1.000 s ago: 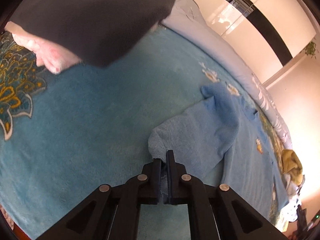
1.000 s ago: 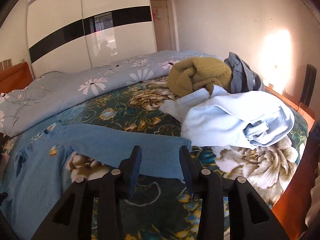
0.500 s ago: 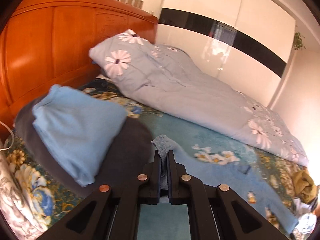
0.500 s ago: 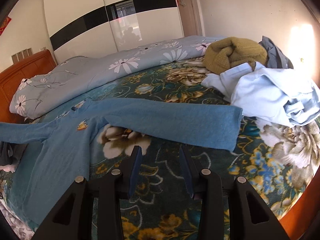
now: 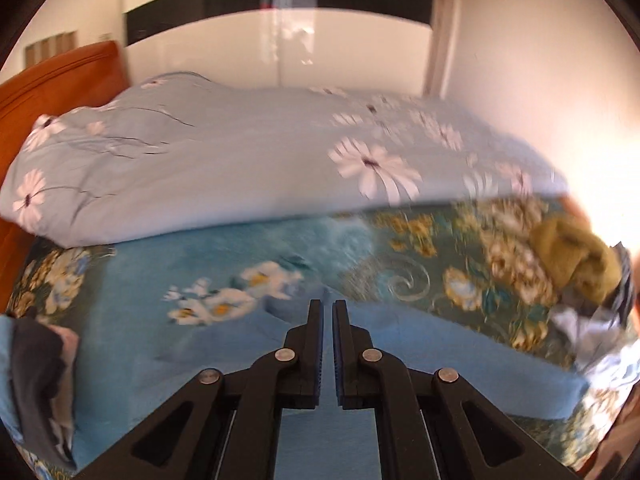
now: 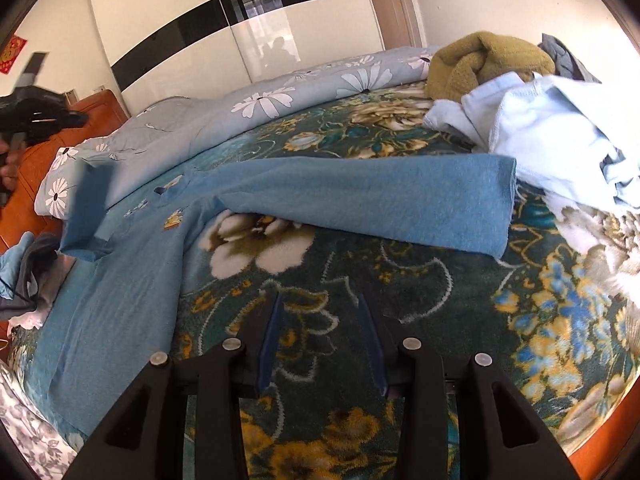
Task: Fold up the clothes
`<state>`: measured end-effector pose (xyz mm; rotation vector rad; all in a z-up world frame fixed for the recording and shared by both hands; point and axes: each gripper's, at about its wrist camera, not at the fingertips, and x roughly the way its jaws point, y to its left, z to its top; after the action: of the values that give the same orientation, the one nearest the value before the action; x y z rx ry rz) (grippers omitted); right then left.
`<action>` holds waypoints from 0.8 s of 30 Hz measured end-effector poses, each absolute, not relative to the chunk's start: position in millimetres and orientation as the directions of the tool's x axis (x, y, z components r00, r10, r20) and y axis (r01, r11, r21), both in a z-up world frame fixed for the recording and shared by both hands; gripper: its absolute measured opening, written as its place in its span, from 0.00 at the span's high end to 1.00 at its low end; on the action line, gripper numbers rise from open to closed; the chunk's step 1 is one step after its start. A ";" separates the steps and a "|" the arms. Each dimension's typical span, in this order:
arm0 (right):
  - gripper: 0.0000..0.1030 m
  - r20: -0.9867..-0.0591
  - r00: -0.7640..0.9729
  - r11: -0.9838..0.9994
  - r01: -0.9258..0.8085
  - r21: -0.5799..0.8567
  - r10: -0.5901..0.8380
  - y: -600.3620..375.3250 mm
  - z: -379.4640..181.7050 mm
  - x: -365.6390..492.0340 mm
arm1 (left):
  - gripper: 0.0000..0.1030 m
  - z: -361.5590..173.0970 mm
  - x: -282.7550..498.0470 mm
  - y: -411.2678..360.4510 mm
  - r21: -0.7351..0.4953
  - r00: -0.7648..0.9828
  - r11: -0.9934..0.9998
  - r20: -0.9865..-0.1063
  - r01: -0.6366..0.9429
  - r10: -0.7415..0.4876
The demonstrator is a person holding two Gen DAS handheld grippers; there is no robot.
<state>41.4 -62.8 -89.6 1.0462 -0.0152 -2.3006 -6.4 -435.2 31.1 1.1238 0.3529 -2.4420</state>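
A blue long-sleeved top (image 6: pixel 132 280) lies spread on the floral bed cover, one sleeve (image 6: pixel 380 200) stretched out to the right. Its other sleeve (image 6: pixel 86 212) hangs in the air at the left, blurred. My left gripper (image 5: pixel 327 312) hovers above the blue top (image 5: pixel 200 360); its jaws stand a narrow gap apart with nothing between them. It also shows far left in the right wrist view (image 6: pixel 36 114). My right gripper (image 6: pixel 320 304) is open and empty, low over the bed cover in front of the stretched sleeve.
A heap of unfolded clothes sits at the bed's right: an olive knit (image 6: pixel 488 60) and a pale blue garment (image 6: pixel 560 132). A flowered duvet (image 5: pixel 240 160) runs along the back. Dark and blue folded items (image 6: pixel 24 276) lie at the left by the wooden headboard (image 5: pixel 40 88).
My left gripper has let go of the blue sleeve it pinched and swung right from the headboard. The sleeve is falling. My right gripper moved closer to the bed cover.
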 end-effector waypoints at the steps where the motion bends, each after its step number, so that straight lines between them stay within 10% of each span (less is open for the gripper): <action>1: 0.61 -0.684 -0.504 -0.818 0.518 0.249 -0.528 -60.8 -91.9 41.1 | 0.95 12.2 -20.3 -425.8 -0.047 -0.562 -0.886 -0.788 0.462 -0.252; 7: 0.61 -0.698 -0.490 -0.819 0.518 0.248 -0.522 -47.3 -103.6 40.9 | 0.95 -52.5 -41.1 -404.1 -0.117 -0.506 -0.899 -0.853 0.421 -0.126; 13: 0.61 -0.679 -0.455 -0.779 0.558 0.285 -0.575 -57.7 -106.8 38.6 | 0.92 -38.3 23.6 -432.4 -0.028 -0.513 -0.880 -0.821 0.475 -0.251; 15: 0.61 -0.656 -0.424 -0.744 0.576 0.337 -0.625 -67.8 -102.4 37.6 | 0.79 -38.5 56.3 -440.5 0.014 -0.507 -0.859 -0.802 0.511 -0.314; 17: 0.61 -0.633 -0.392 -0.704 0.610 0.364 -0.668 -84.5 -94.4 39.5 | 0.41 -43.4 94.9 -446.9 0.015 -0.515 -0.836 -0.781 0.549 -0.353; 24: 0.50 -0.629 -0.167 -0.542 0.697 0.469 -0.759 -188.1 -82.0 33.4 | 0.32 -87.6 222.7 -465.2 -0.152 -0.551 -0.735 -0.763 0.660 -0.337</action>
<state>33.4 -188.1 -82.0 1.0619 -0.0868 -1.8637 222.7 -465.2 -87.6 0.9935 0.5770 -2.2747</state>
